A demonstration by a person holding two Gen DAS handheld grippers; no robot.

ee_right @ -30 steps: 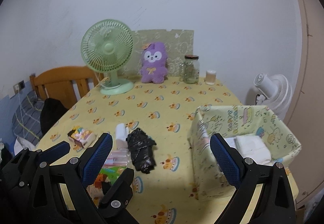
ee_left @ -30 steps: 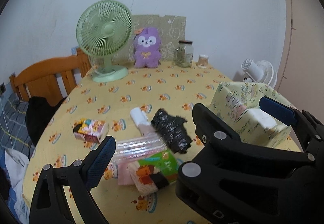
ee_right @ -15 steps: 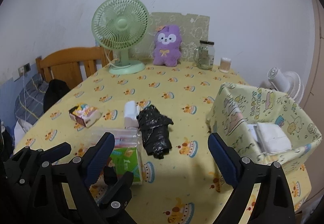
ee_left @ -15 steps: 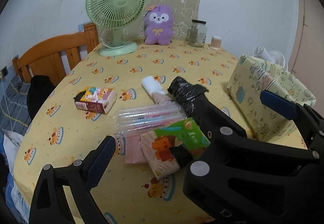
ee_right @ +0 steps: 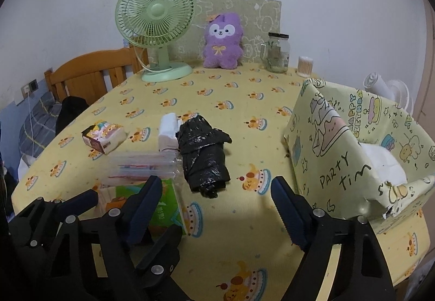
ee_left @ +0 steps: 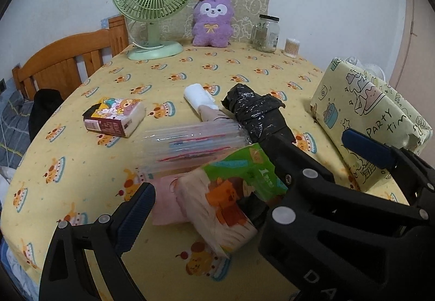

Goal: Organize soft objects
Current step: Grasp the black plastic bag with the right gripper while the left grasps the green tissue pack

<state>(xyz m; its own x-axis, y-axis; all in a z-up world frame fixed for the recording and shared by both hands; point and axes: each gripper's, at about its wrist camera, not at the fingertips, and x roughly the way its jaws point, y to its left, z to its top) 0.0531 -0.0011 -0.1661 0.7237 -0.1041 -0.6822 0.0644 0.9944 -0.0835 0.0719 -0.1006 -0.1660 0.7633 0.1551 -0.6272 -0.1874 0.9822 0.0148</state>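
A green tissue pack (ee_left: 231, 192) lies at the table's front, on a pink packet (ee_left: 165, 203). A clear bag of straws (ee_left: 190, 146), a black plastic bag roll (ee_left: 258, 113), a white tissue roll (ee_left: 199, 99) and a cartoon tissue pack (ee_left: 114, 116) lie behind it. The patterned box (ee_right: 353, 154) at the right holds a white tissue pack (ee_right: 383, 167). My left gripper (ee_left: 244, 178) is open, low over the green pack (ee_right: 163, 208). My right gripper (ee_right: 214, 205) is open and empty, just in front of the black roll (ee_right: 204, 162).
A green desk fan (ee_right: 155, 26), a purple plush toy (ee_right: 223, 42), a glass jar (ee_right: 277, 52) and a cotton swab tub (ee_right: 304, 65) stand along the table's far edge. A wooden chair (ee_right: 89, 78) stands at the left. A white floor fan (ee_right: 386, 89) is behind the box.
Both grippers have moved down and forward toward the pile of packs. The left gripper now sits close over the green pack. Nothing was gripped.
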